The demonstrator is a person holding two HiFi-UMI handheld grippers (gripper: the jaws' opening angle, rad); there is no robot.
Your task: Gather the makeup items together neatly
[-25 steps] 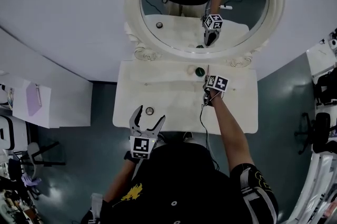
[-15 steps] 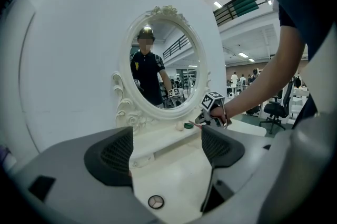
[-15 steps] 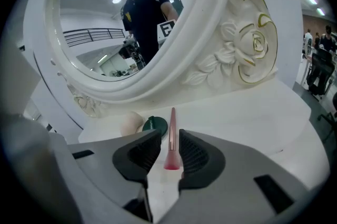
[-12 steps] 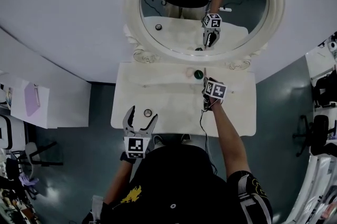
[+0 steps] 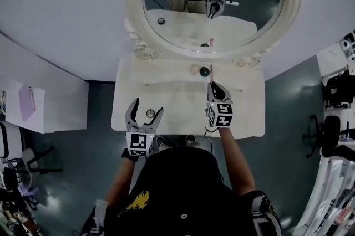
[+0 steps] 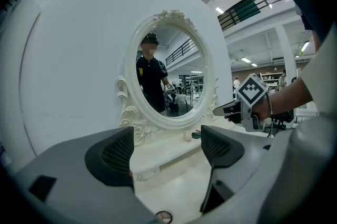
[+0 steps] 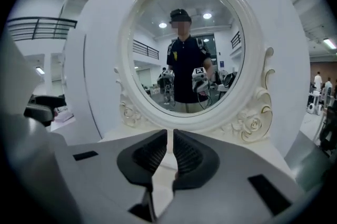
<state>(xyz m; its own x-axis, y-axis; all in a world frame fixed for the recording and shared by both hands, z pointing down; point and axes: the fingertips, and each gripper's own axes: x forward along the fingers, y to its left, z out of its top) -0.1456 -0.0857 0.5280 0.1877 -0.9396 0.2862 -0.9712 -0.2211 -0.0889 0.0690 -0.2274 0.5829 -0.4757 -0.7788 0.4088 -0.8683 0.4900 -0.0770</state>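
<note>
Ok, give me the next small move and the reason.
Probably lower the open left gripper onto the small round item under its spread fingers and close: it lies alone, far from the green round item by the mirror.

Head view steeply down, all sharing mirror [image 5: 213,8]

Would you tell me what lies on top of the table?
A small round item near the front; a pinkish item, a green one and a thin stick by the mirror. The right gripper, its empty fingers just closing, hides the tabletop beneath.
</note>
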